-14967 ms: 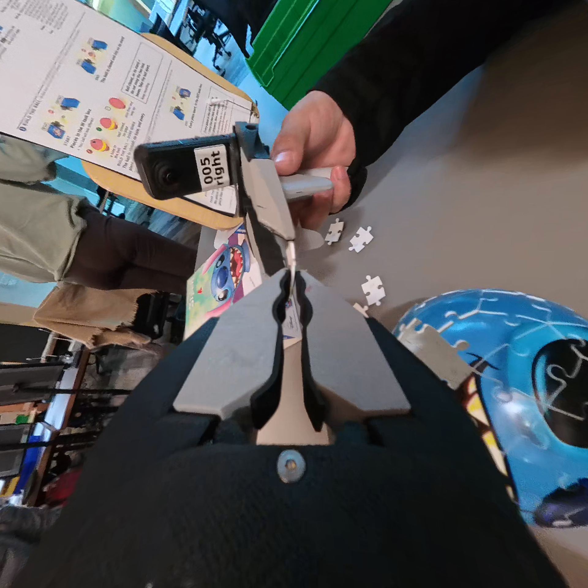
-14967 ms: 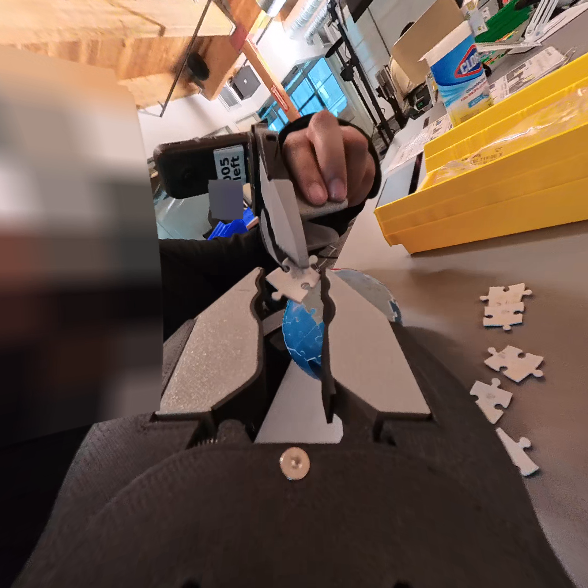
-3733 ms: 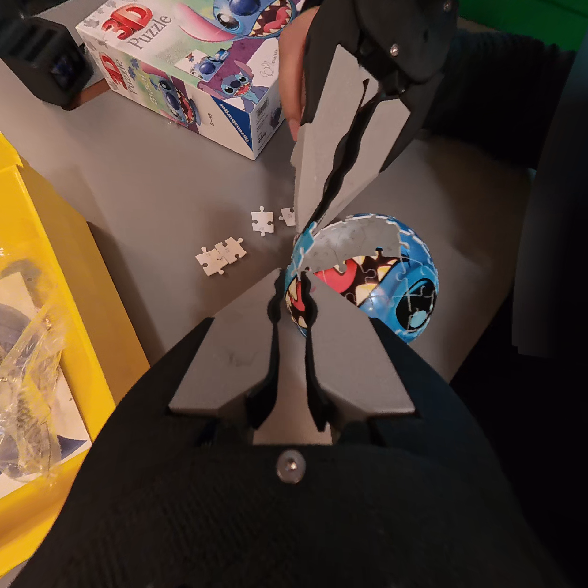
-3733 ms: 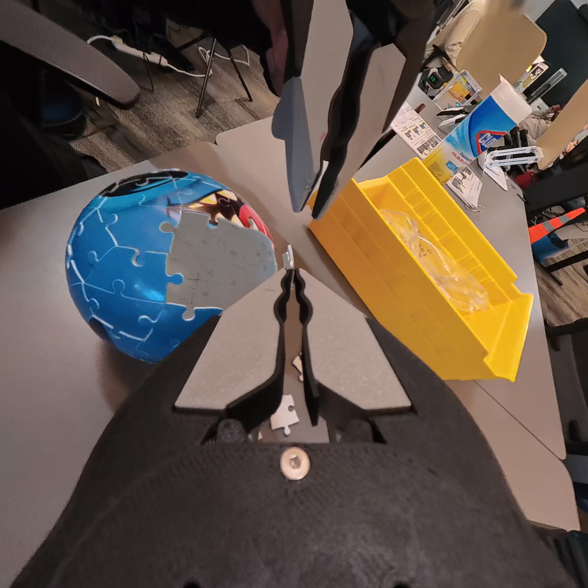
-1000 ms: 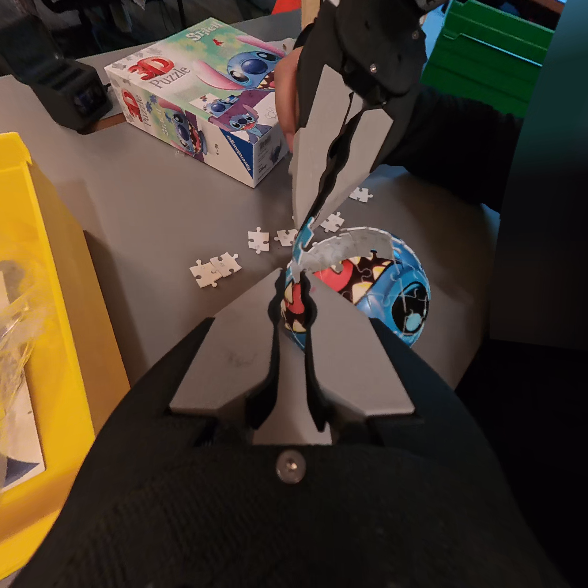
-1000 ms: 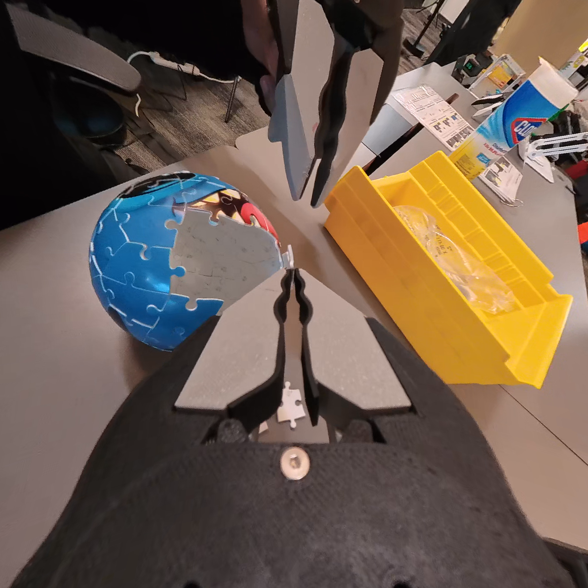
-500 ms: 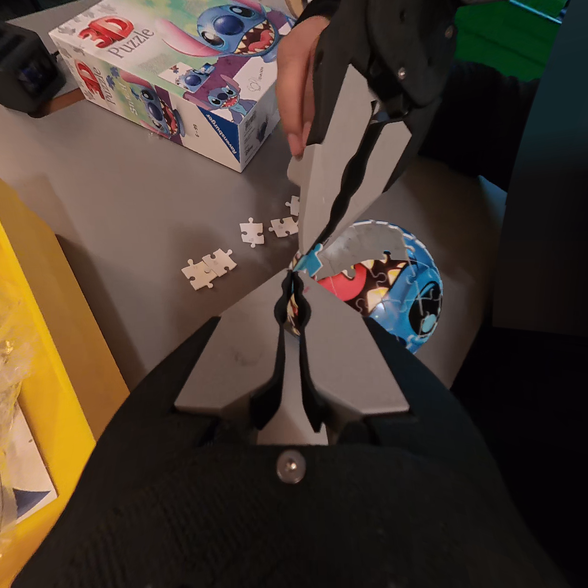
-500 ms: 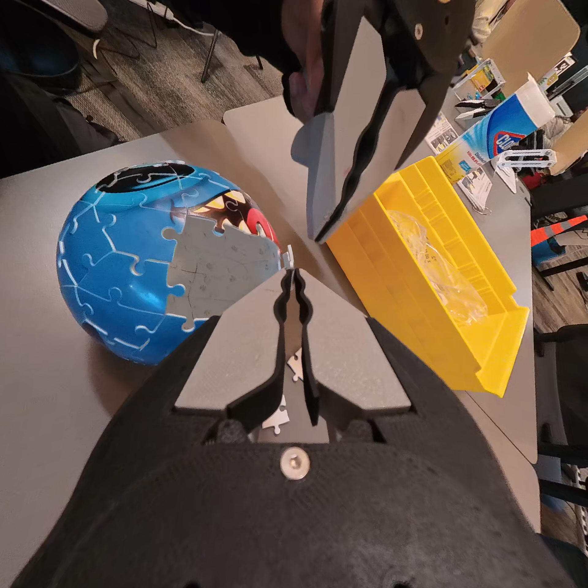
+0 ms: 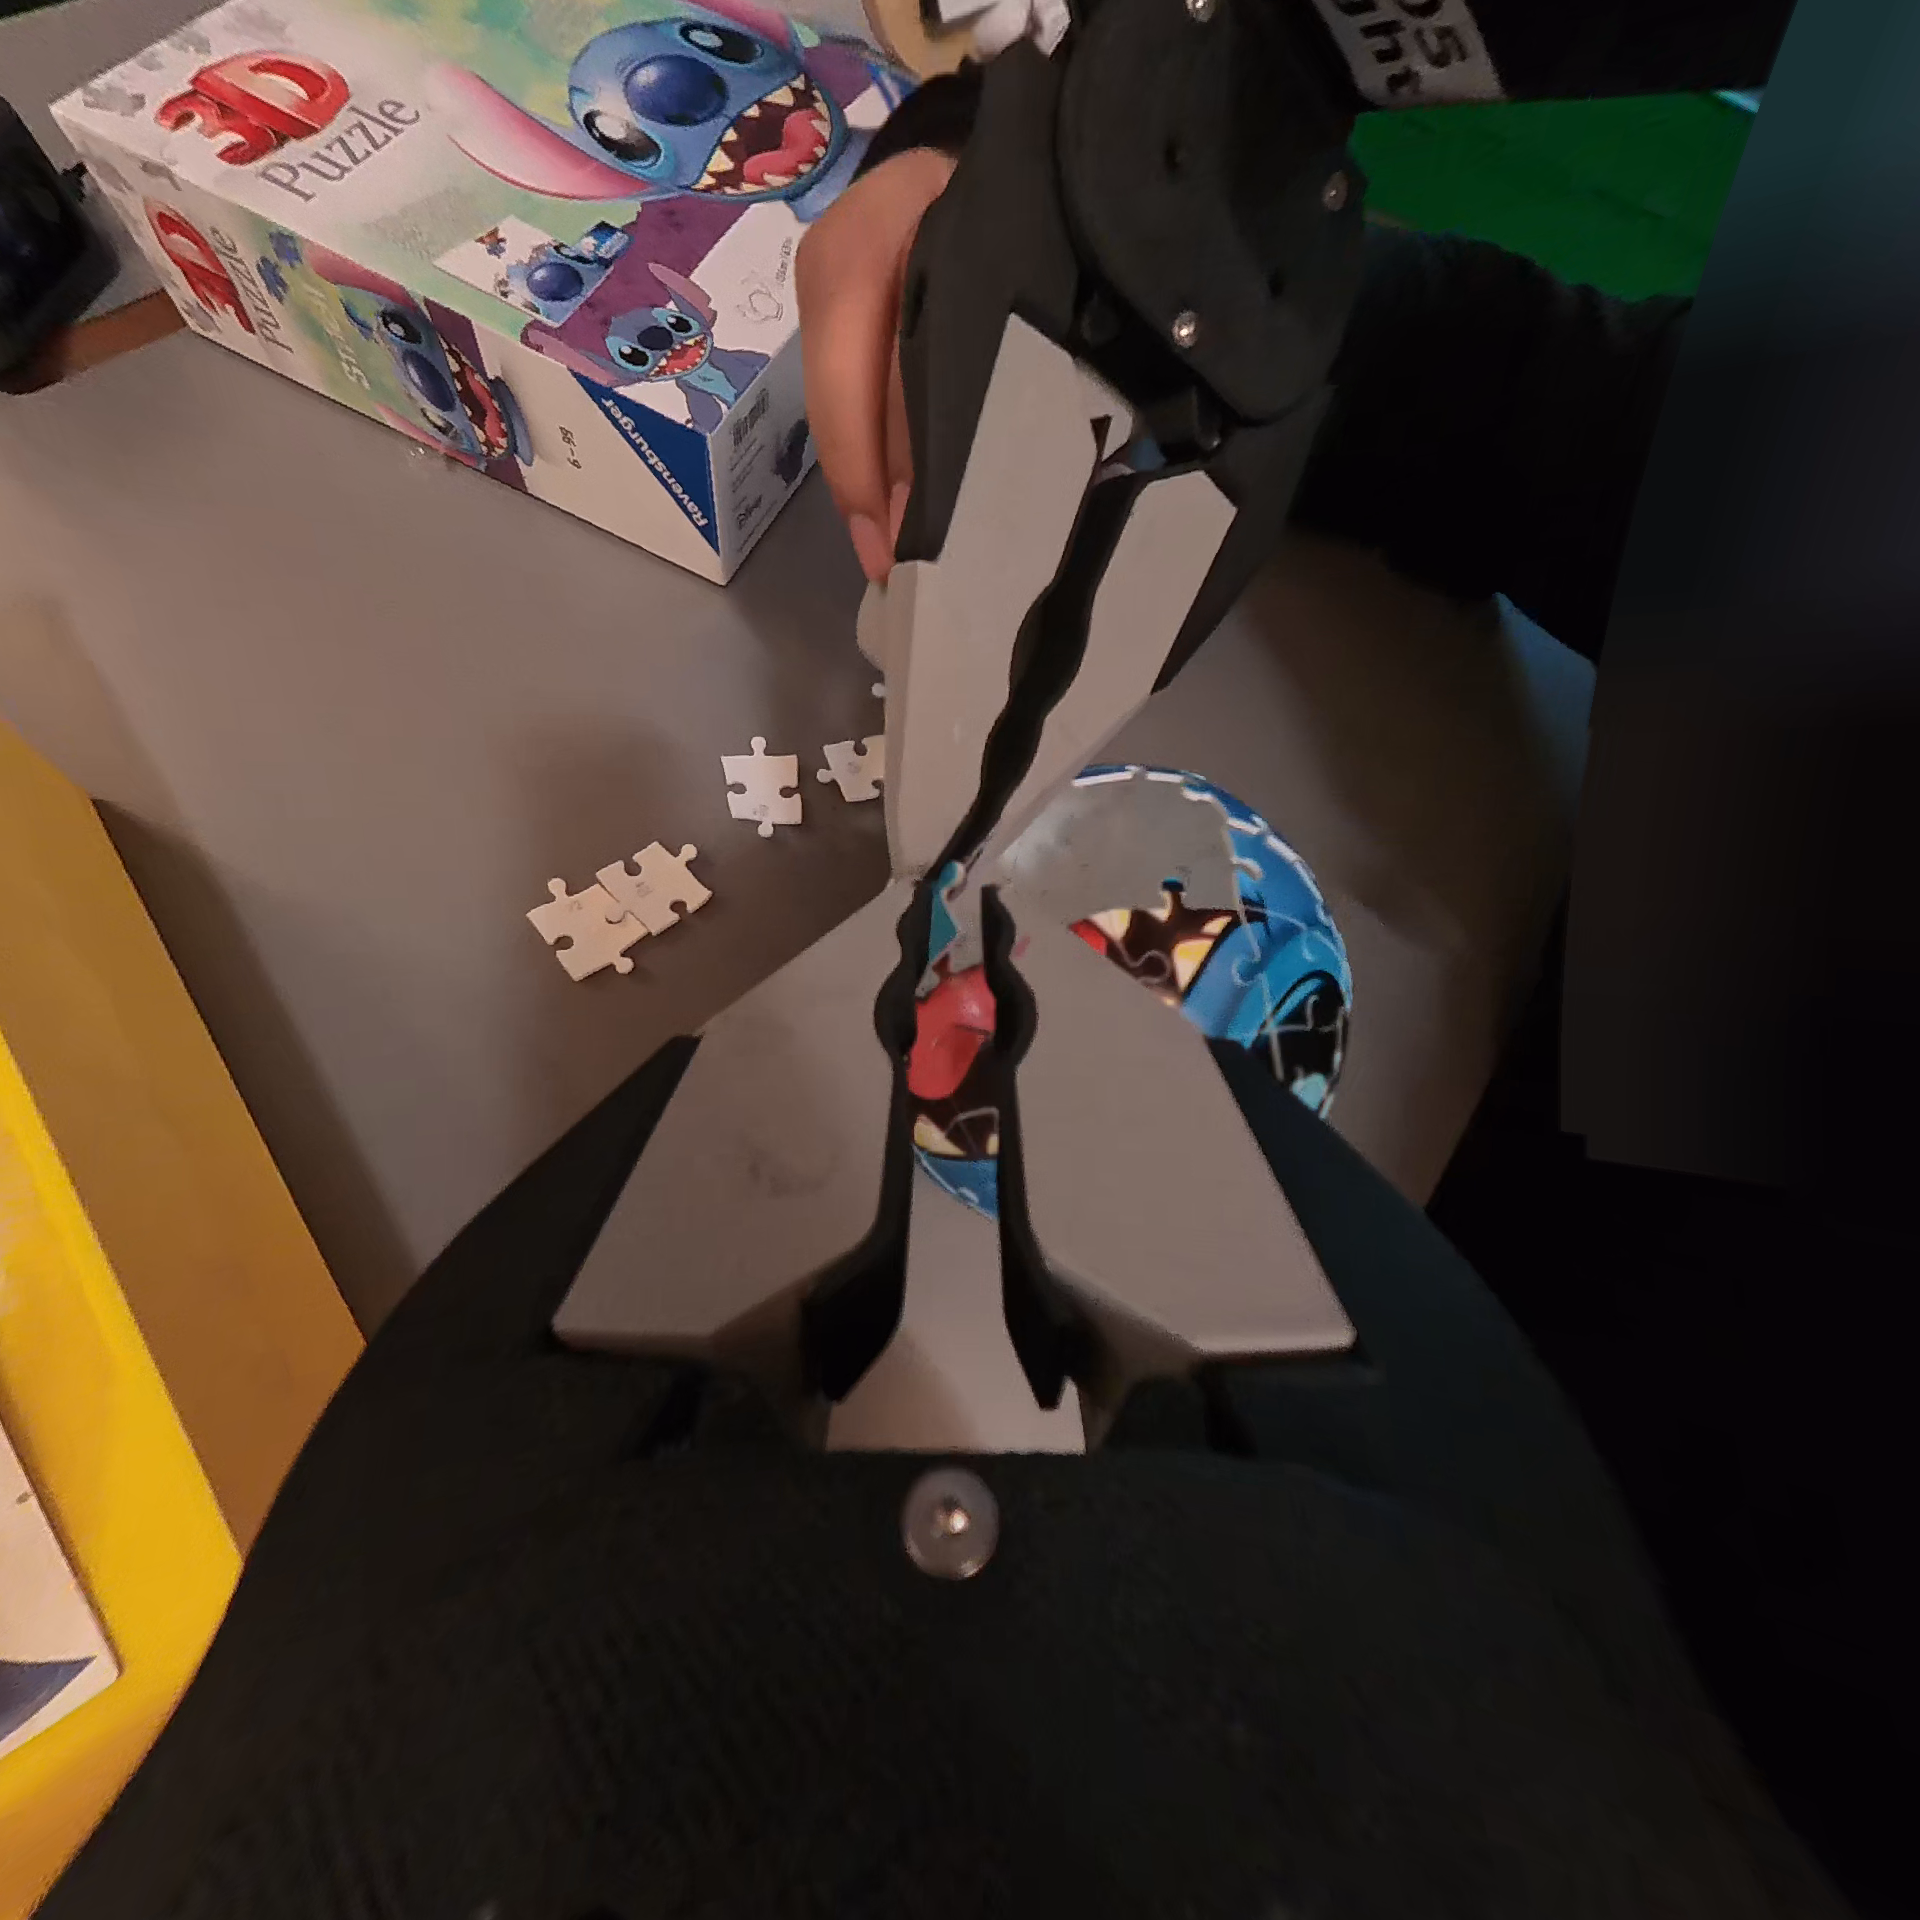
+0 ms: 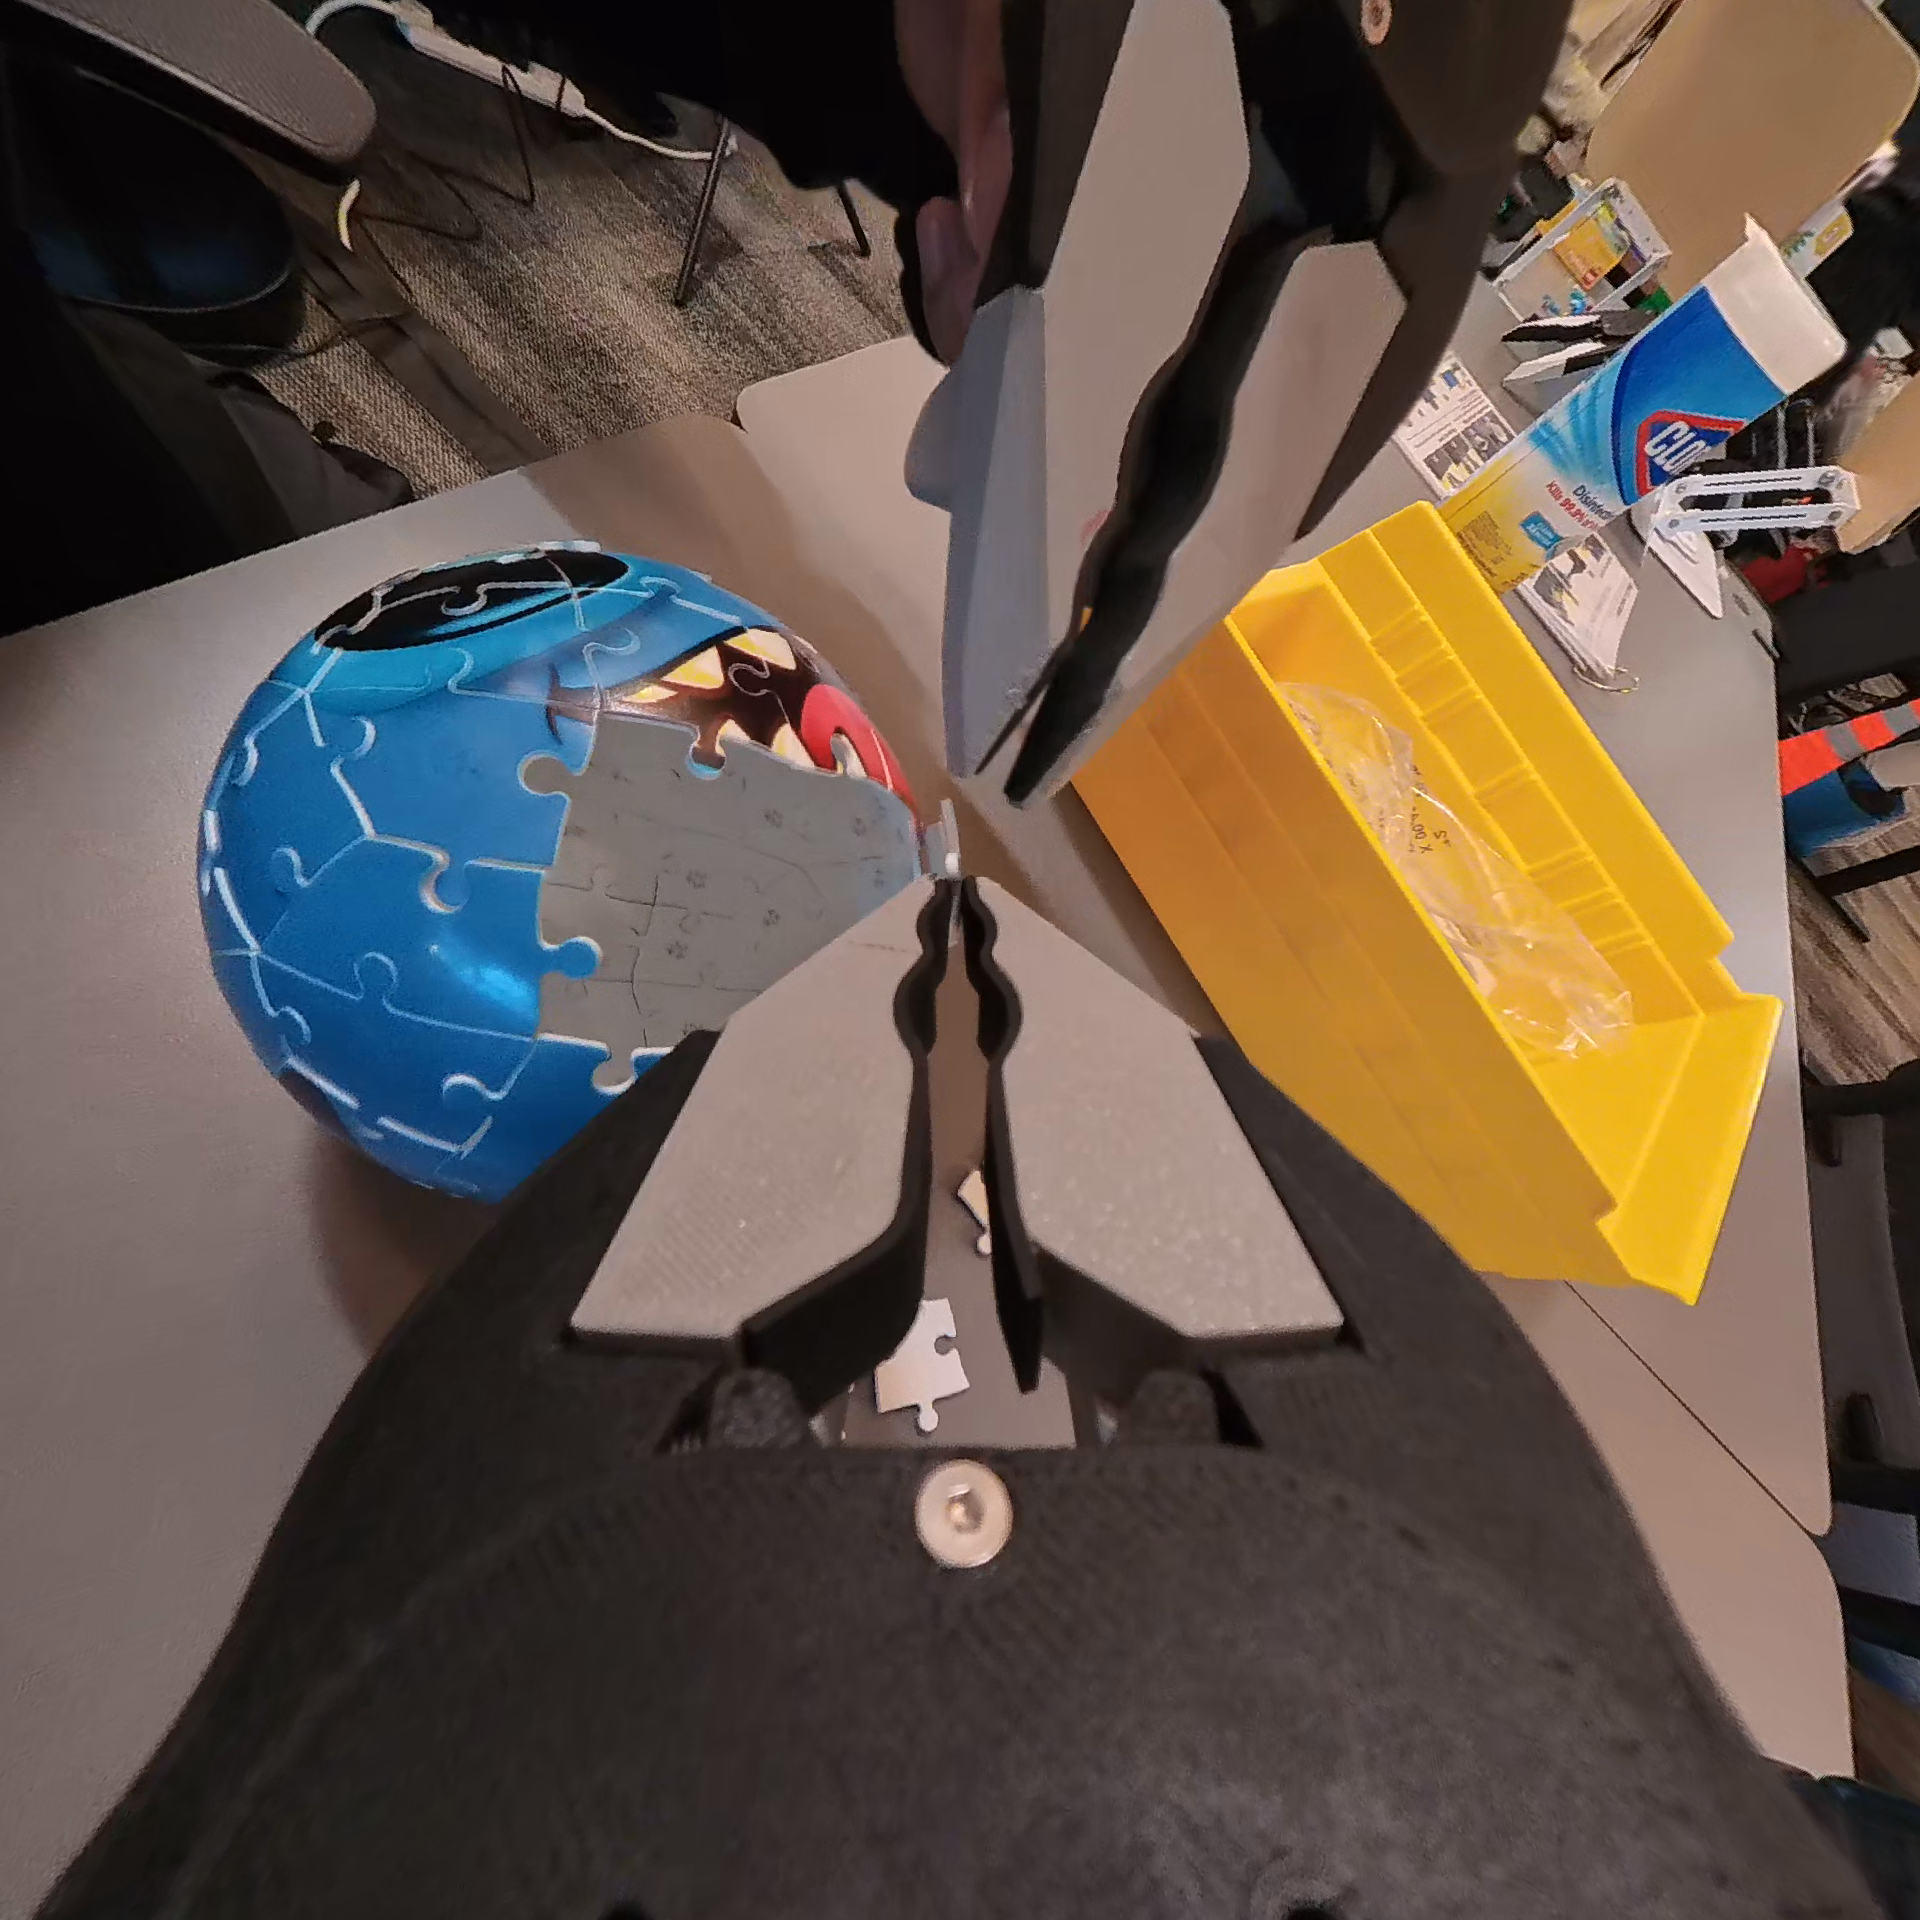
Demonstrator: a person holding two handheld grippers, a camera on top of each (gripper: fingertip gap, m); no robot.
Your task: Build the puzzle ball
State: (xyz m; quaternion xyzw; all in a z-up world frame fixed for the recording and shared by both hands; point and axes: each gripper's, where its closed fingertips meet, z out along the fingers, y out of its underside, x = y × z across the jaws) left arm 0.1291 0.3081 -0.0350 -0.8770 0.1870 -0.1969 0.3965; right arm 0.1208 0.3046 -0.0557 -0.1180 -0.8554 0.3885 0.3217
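The blue puzzle ball (image 10: pixel 395 831) rests on the grey table (image 10: pixel 104 1247), with an opening that shows its grey inside. It also shows in the left wrist view (image 9: pixel 1278 987). My right gripper (image 10: pixel 951 883) is shut on a small blue puzzle piece (image 10: pixel 948 842), held edge-on at the rim of the opening beside the red tongue. In the left wrist view this gripper (image 9: pixel 920 868) comes down from above with the piece (image 9: pixel 938 902). My left gripper (image 9: pixel 948 902) is just above the ball, jaws a narrow gap apart and empty. In the right wrist view it (image 10: pixel 997 784) hangs just beyond the piece, not touching it.
Loose white pieces (image 9: pixel 764 784) and a joined pair (image 9: pixel 618 914) lie left of the ball, and more lie under my right gripper (image 10: pixel 925 1361). The puzzle box (image 9: pixel 468 260) stands behind. A yellow bin (image 10: pixel 1455 935) holding a plastic bag is on the right, with a wipes canister (image 10: pixel 1662 395) beyond. The tips of both grippers are at nearly the same place.
My left jaws have parted slightly in the last half second. Both grippers have drawn closer over the ball. The right still holds the piece at the opening's rim.
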